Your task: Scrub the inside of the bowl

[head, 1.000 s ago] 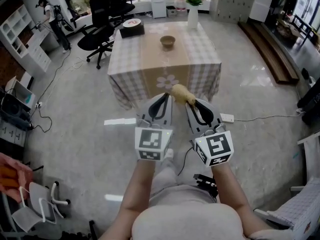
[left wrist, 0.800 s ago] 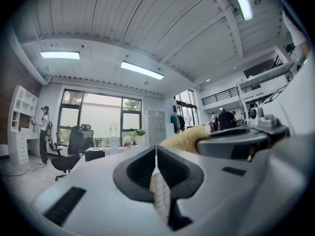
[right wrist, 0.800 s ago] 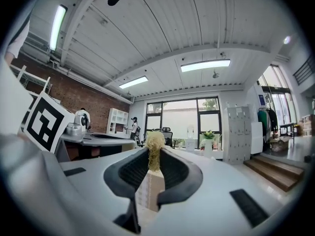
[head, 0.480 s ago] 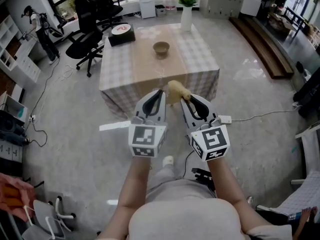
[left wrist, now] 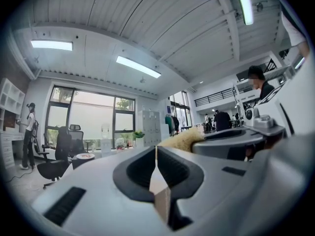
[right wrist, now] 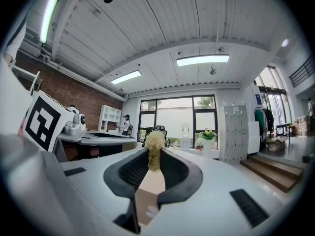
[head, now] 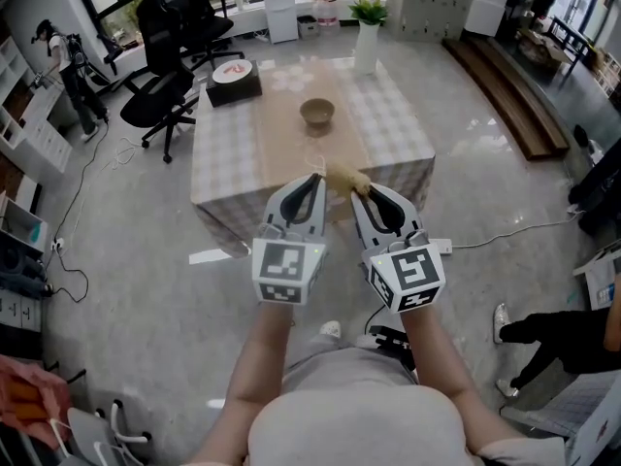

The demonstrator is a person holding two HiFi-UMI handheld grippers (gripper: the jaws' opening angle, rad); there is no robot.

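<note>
A small brown bowl (head: 317,113) stands near the middle of a table (head: 408,136) covered with a checked cloth and a tan runner, well ahead of me. I hold both grippers side by side at chest height, short of the table's near edge. My right gripper (head: 364,194) (right wrist: 153,155) is shut on a tan fibrous scrubber (head: 343,177) (right wrist: 154,141) that sticks out past its tips. My left gripper (head: 310,184) (left wrist: 156,150) is shut with nothing between its fingers. The scrubber (left wrist: 181,140) also shows to the right in the left gripper view.
On the table's far left corner sits a black box (head: 233,80) with a plate on it; a white vase (head: 367,39) with a plant stands at the far right. Office chairs (head: 160,95) are left of the table. A person's legs (head: 548,336) stand at my right. A cable (head: 505,231) crosses the floor.
The table and bowl have shifted slightly in the head view as I move. A person's legs have come into view at the right. Both grippers hold as before.
</note>
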